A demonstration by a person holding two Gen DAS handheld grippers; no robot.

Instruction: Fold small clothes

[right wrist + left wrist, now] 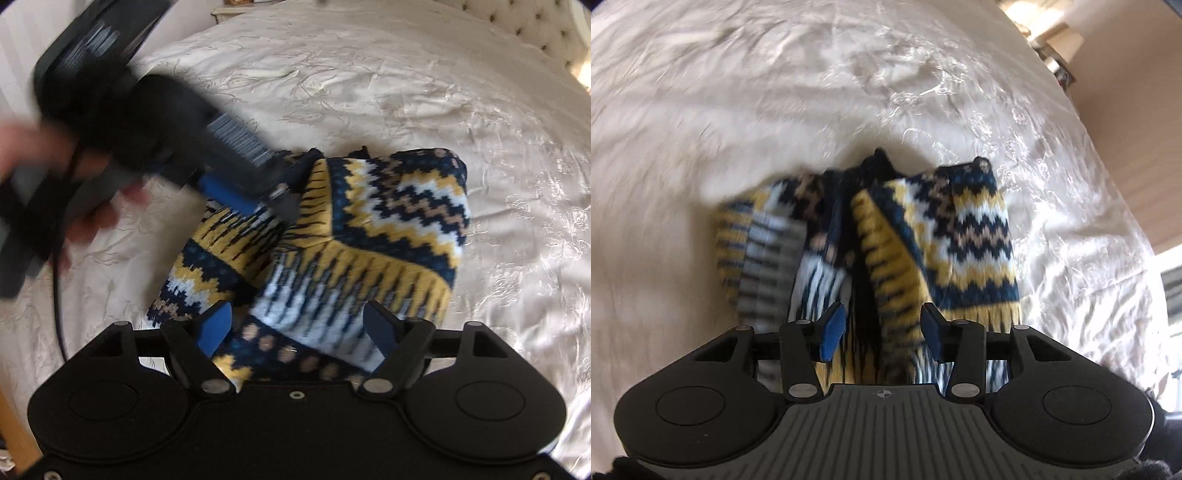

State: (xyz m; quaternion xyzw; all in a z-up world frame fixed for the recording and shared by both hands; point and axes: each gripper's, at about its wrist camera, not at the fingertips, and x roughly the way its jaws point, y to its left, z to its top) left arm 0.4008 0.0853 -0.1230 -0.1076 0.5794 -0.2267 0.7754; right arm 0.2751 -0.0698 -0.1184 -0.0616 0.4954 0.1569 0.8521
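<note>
Left wrist view: left gripper (882, 332) jaws apart, nothing pinched, hanging over the near edge of the navy, mustard and white zigzag-knit garment (967, 229), which lies bunched on the cream embroidered satin bedspread (775, 92); bare spread from 9 through 12 to 3 o'clock. Right wrist view: right gripper (299, 325) wide apart over the knit's near hem, pads clear of it. Left tool enters from 10 o'clock, blurred, held by a hand (99, 218).

Both grippers (882, 330) (299, 328) are black with blue pads (833, 330). The left one has a ribbed grey top. A black cable (57, 288) hangs by the blurred hand (92, 206), seemingly bare.
</note>
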